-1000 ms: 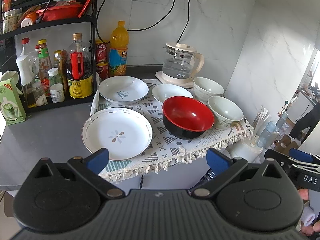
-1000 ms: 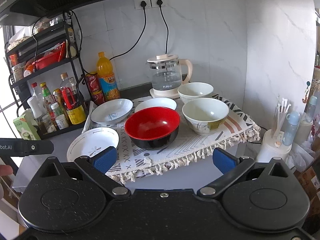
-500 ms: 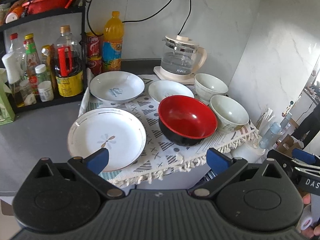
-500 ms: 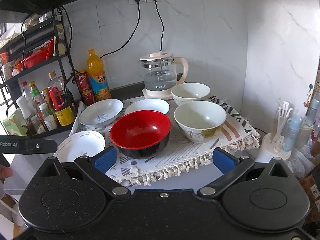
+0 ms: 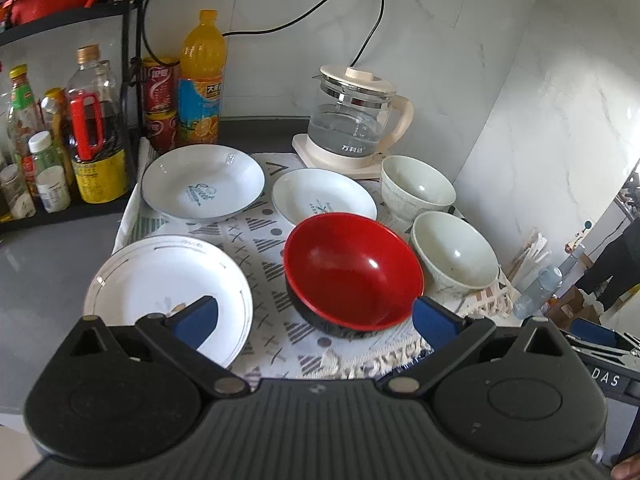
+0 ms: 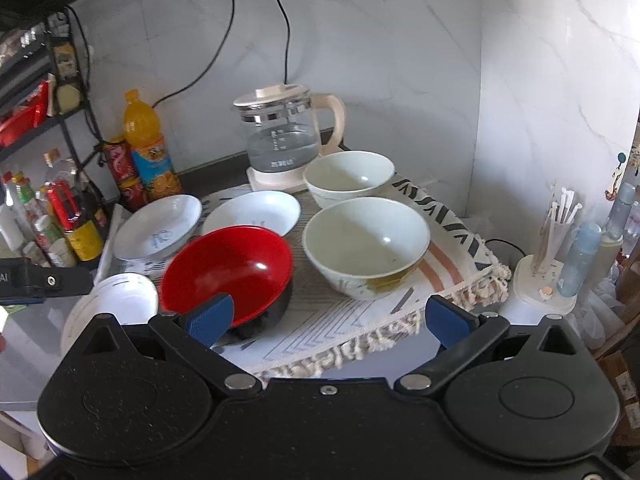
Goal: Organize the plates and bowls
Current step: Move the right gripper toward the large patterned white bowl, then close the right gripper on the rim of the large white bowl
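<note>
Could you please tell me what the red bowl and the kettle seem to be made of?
The red bowl looks like glossy lacquered plastic, possibly melamine: sharp highlight, black outside. The kettle seems clear glass, water visible through it, with a cream, probably plastic, lid, handle and base.

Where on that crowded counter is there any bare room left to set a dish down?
Bare grey counter lies left of the large plate, below the bottle rack. The striped cloth corner right of the near white bowl is free. Mid-cloth, dishes crowd together.
</note>
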Tool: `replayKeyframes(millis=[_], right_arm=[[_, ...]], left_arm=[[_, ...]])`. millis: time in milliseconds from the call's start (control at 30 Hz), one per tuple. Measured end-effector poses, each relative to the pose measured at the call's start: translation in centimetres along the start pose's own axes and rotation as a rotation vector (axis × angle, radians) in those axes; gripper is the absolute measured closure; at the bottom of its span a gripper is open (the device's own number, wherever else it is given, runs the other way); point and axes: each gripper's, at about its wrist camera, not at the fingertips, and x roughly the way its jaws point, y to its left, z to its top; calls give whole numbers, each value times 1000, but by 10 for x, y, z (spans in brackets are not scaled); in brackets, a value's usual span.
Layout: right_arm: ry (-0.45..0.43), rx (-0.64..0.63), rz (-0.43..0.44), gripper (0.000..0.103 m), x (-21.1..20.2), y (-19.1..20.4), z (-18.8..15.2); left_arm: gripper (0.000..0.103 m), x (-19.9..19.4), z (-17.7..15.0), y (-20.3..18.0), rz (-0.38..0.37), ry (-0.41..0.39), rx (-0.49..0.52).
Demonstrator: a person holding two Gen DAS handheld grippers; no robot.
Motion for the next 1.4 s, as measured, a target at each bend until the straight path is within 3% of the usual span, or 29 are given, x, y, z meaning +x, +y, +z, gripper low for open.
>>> replayKeyframes(millis=[267, 867, 1067, 1233, 1400], right_arm=[[54, 34, 50, 0, 35, -14, 20], [157, 116, -46, 8, 113, -51, 44], [181, 163, -42, 18, 132, -67, 44], [202, 208, -64, 35, 145, -78, 43], [237, 255, -72, 50, 155, -86, 40]], left_arm=[[2, 38, 23, -10, 3, 32, -1], [6, 134, 75, -39, -85, 100, 52], [8, 162, 85, -58, -143, 124, 121], [13, 185, 90, -76, -190, 148, 172], [25, 205, 95, -96, -230, 181, 202]])
